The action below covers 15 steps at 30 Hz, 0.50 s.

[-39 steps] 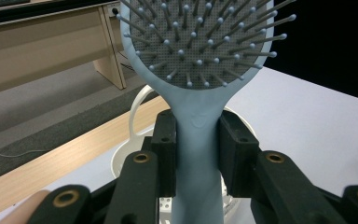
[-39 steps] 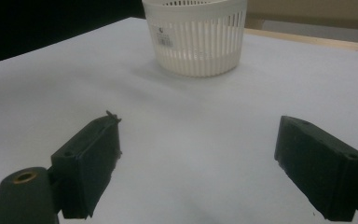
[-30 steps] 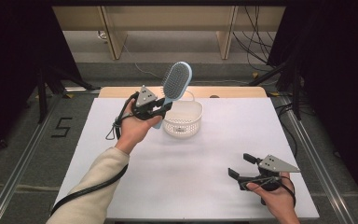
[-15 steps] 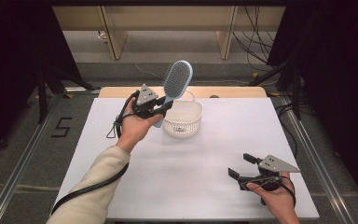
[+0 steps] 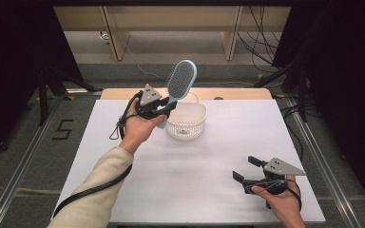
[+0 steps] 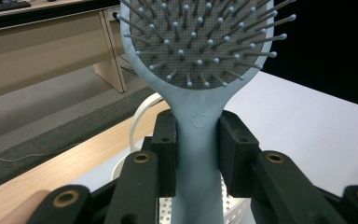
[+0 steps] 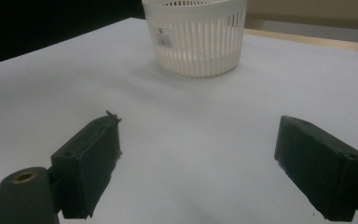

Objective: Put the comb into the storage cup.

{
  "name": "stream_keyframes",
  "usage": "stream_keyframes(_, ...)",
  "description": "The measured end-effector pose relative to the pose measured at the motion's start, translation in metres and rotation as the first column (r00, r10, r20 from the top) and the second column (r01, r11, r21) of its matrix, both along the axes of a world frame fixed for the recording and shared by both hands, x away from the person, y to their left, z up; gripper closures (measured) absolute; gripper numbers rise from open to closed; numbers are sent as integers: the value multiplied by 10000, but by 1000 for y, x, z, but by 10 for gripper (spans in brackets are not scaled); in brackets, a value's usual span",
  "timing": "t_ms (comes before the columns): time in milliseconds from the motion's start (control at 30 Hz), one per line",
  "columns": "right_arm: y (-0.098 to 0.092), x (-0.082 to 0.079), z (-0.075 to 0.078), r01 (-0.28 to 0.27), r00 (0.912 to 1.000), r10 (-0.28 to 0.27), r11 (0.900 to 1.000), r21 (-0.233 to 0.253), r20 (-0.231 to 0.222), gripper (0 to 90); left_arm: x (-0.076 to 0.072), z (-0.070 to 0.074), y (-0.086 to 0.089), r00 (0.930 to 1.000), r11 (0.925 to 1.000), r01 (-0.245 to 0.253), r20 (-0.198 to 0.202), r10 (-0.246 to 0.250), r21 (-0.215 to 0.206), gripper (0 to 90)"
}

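Observation:
A light blue hairbrush [image 5: 179, 81] stands upright in my left gripper [image 5: 164, 110], which is shut on its handle just left of the white basket [image 5: 187, 124]. In the left gripper view the handle [image 6: 198, 154] is clamped between the two jaws, the bristled head [image 6: 200, 37] rising above, and the basket's rim [image 6: 142, 112] lies below and behind. My right gripper [image 5: 245, 169] rests low over the table's near right part, open, with nothing between its fingers. From the right gripper view the basket [image 7: 196, 35] stands ahead, well beyond the jaws.
The white table top [image 5: 190, 175] spreads between the basket and the right gripper. A wooden strip [image 5: 237, 93] runs along the table's far edge. Desk legs [image 5: 114, 35] stand on the floor behind. A black cable [image 5: 90, 190] trails along the left sleeve.
The left gripper and hairbrush have barely shifted, staying over the basket's left edge. The right gripper has not moved.

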State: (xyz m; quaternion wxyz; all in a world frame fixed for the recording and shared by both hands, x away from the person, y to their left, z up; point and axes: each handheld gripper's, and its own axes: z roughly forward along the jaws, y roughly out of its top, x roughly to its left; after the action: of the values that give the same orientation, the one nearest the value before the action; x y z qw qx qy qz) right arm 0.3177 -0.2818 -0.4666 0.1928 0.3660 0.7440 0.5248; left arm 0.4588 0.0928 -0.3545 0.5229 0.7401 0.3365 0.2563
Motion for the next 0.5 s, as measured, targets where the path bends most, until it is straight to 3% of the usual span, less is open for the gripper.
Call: stream_keyframes(500, 0, 0, 0, -9, 10000, 9, 10000, 0, 8, 151, 3, 1, -3, 10000, 10000, 23, 15, -23, -30, 698)
